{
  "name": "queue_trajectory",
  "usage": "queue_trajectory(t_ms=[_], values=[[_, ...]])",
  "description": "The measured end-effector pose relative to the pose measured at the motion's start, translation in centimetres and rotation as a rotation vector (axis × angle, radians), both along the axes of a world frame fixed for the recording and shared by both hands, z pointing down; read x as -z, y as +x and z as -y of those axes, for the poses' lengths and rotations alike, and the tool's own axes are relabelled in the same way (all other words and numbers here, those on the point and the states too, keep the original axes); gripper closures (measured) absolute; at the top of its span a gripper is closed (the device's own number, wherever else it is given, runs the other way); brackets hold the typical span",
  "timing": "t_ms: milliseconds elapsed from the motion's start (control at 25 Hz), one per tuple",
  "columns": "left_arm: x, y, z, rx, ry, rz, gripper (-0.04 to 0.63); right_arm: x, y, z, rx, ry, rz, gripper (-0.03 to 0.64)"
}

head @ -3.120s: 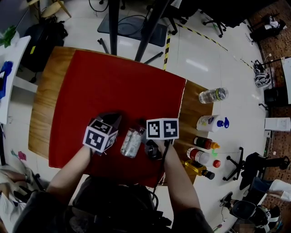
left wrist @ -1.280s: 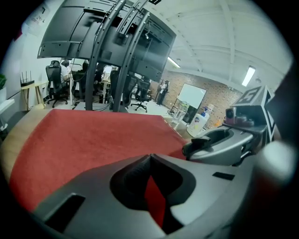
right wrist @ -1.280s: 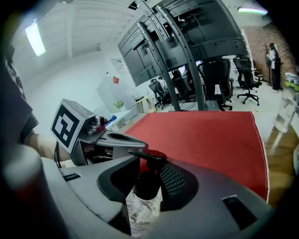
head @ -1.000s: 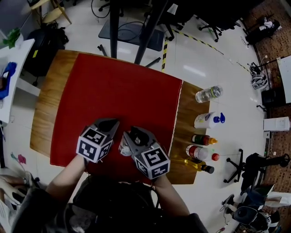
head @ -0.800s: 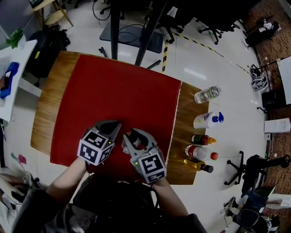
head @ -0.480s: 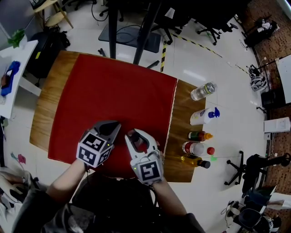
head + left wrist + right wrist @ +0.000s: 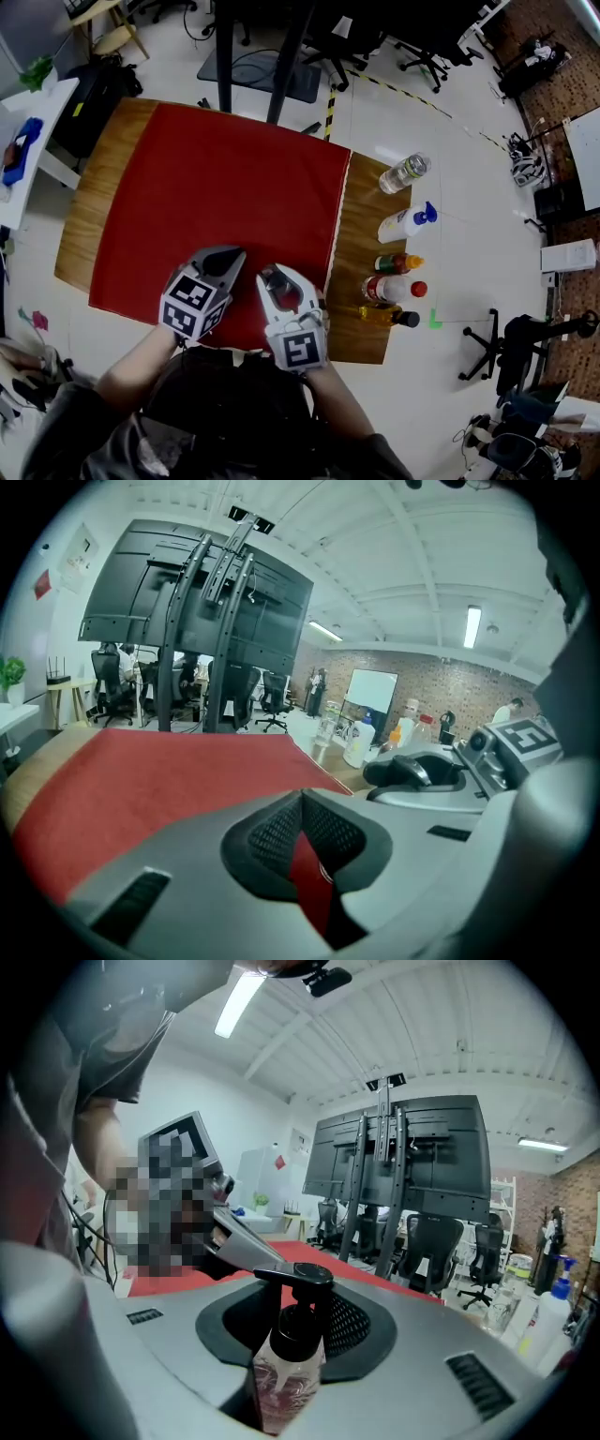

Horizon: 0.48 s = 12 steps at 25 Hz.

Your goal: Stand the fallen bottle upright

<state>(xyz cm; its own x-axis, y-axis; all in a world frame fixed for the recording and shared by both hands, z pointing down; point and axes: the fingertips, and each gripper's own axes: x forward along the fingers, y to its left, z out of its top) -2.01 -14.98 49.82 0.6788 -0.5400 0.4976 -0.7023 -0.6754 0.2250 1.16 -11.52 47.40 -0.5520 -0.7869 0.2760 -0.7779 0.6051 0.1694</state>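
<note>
the right gripper view shows what the head view hides almost fully: the right gripper (image 7: 292, 1330) has its jaws closed on a pump bottle (image 7: 284, 1377). it is a clear one with a reddish pattern and a black pump head, and it stands upright between the pads. in the head view the same bottle is only a dark spot between the grey jaws. there i cannot tell whether its base touches the red cloth (image 7: 220, 178).

the left gripper view shows the left gripper (image 7: 302, 802) with its jaws together and nothing between them; only a thin line of the cloth is seen past the pads. from above, the left gripper is just beside the right one, on its left, and both point away from the person.

both grippers are over the near edge of the cloth, close to the person. beyond them the cloth is open up to its far edge. the cloth does not cover the whole wooden table (image 7: 89, 192): one strip of wood shows on the left and another on the right. on the right strip a row of five bottles (image 7: 394, 264) runs along the table's right edge, with a clear water bottle (image 7: 404, 173) at its far end. this row is apart from the right gripper, and the cloth's right edge lies between them.
</note>
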Motion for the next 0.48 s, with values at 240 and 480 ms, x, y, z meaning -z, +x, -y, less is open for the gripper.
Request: queue_trajectory(t_ms=[240, 480], values=[[-0.2, 0.4, -2.1, 0.022, 0.022, 0.008, 0.555, -0.1, 1.0, -1.8, -0.029, 0.049, 0.044, 0.486], [-0.5, -0.3, -3.4, 0.061, 0.035, 0.006, 0.555, 0.0, 1.2, -2.3, -0.037, 0.092, 0.053, 0.486]])
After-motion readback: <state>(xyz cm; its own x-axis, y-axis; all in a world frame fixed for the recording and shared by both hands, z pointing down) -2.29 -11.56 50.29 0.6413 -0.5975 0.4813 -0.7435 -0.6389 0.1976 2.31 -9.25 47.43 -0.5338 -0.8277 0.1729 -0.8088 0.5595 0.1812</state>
